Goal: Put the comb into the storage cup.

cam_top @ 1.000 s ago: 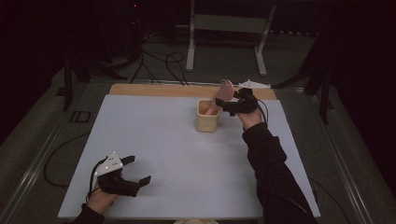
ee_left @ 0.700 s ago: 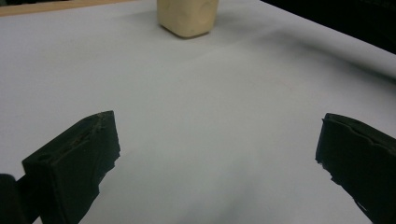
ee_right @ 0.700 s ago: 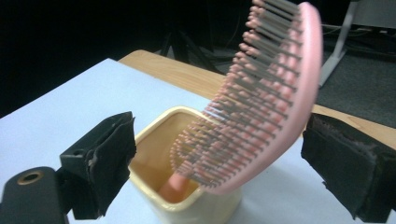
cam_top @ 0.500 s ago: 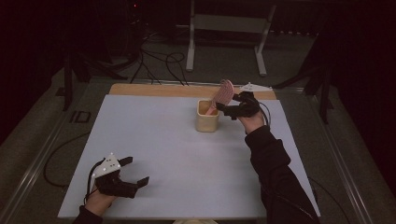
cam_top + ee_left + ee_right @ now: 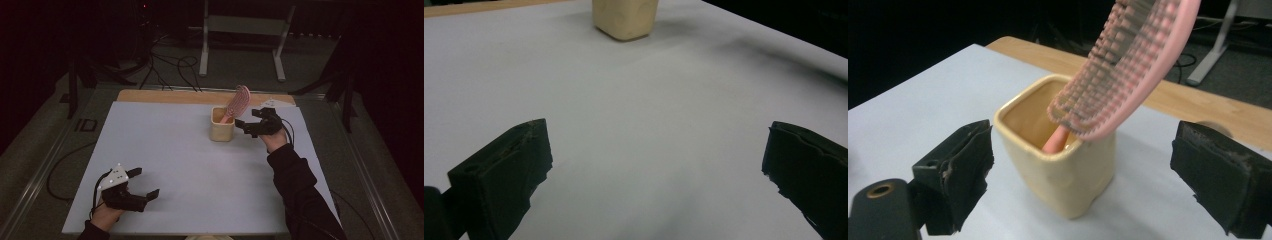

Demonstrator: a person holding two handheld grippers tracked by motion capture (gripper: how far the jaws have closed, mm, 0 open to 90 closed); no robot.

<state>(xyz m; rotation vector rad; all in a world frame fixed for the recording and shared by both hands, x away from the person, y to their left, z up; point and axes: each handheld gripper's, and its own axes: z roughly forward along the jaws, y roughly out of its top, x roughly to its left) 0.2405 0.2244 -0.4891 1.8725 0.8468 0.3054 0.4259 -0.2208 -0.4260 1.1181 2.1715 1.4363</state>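
R gripper (image 5: 248, 126) is backing off w/ jaws spread; brush (image 5: 239, 101) is standing in cup (image 5: 221, 131); L gripper (image 5: 143, 184) is idling, spread.

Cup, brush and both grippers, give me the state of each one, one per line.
Cup: upright on the table, brush handle inside it.
Brush: handle down in the cup, head leaning out over the rim, held by nothing.
Right gripper: open, beside the cup, off the brush.
Left gripper: open, holding nothing, low over the near table.
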